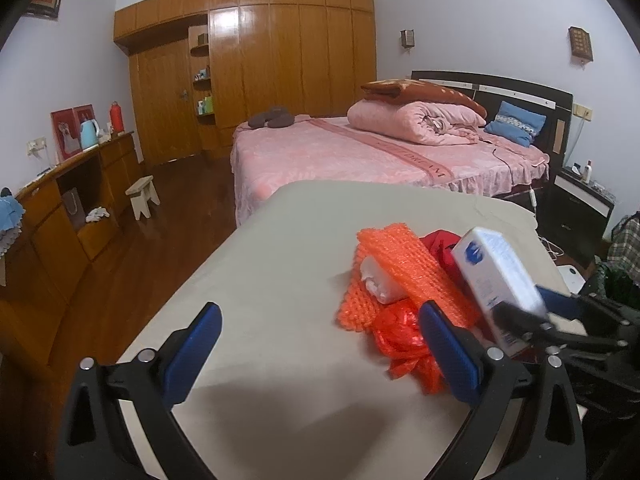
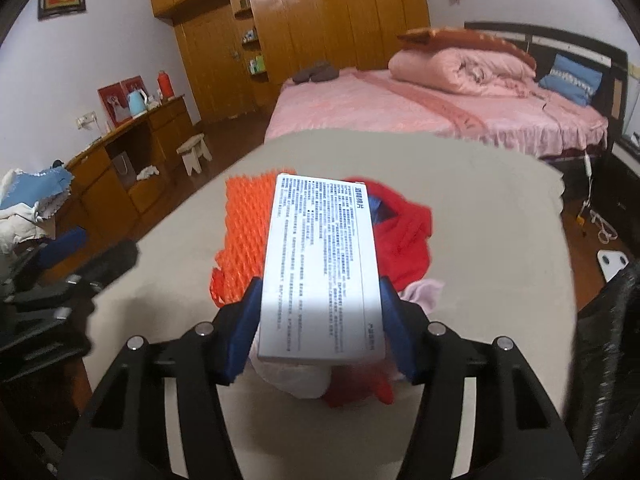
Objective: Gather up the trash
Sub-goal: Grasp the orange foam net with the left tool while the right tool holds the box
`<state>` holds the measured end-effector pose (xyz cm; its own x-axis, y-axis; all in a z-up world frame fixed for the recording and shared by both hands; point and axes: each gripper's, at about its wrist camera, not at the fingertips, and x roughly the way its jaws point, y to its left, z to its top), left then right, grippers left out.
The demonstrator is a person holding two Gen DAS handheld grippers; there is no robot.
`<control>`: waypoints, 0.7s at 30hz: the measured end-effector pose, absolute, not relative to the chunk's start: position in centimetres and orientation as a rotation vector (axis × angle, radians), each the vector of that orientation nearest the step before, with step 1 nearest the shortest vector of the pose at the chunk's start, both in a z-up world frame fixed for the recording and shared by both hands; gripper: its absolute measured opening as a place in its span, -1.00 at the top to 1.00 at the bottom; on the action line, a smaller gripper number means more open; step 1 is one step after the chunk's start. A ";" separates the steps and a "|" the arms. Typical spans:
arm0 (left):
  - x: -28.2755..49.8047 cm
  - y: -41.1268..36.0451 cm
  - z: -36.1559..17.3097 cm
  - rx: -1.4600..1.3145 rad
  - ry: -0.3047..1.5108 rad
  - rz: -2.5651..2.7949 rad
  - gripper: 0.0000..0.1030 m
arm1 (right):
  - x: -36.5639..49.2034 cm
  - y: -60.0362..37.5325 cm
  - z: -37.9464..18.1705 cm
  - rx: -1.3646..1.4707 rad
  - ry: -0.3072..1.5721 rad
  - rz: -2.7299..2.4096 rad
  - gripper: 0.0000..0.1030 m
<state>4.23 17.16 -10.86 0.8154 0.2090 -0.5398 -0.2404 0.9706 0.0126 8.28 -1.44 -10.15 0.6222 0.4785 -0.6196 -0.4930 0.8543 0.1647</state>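
- Right claw [image 2: 320, 312] pinches a white rectangular cardboard box with small printed text [image 2: 320, 264]; both blue pads press on its long sides near the close end.
- Box is lifted clear of the beige cloth-covered bench [image 2: 500, 240], far end tilted up and away, hanging over the trash pile.
- In the left wrist view the same box [image 1: 500, 280] shows at the right, with the right claw [image 1: 536, 312] gripping its lower end.
- Left claw [image 1: 320, 340] is spread wide, nothing between the pads, low over the bare near part of the bench [image 1: 260, 260].
- Its right pad sits just beside a crumpled orange-red plastic bag [image 1: 400, 340].
- Orange foam mesh netting sheet [image 1: 404, 264] lies folded on the bench, a small white wad [image 1: 380, 284] tucked into it.
- Red cloth-like heap [image 2: 400, 232] lies right of the netting [image 2: 244, 232], under the box.
- Pale pinkish-white crumpled bag [image 2: 424, 292] lies below the box's near end.
- Pink-covered bed [image 1: 360, 152] stands behind the bench.
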 end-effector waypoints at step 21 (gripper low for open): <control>13.0 13.4 -14.1 -0.122 0.696 0.023 0.46 | 8.3 -6.4 -9.3 0.006 0.664 0.466 -0.08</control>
<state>12.97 13.45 -14.12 0.7674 -0.0200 -0.6408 -0.0617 0.9926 -0.1048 8.31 -6.38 -9.27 0.6886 0.4185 -0.5922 -0.4144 0.8973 0.1522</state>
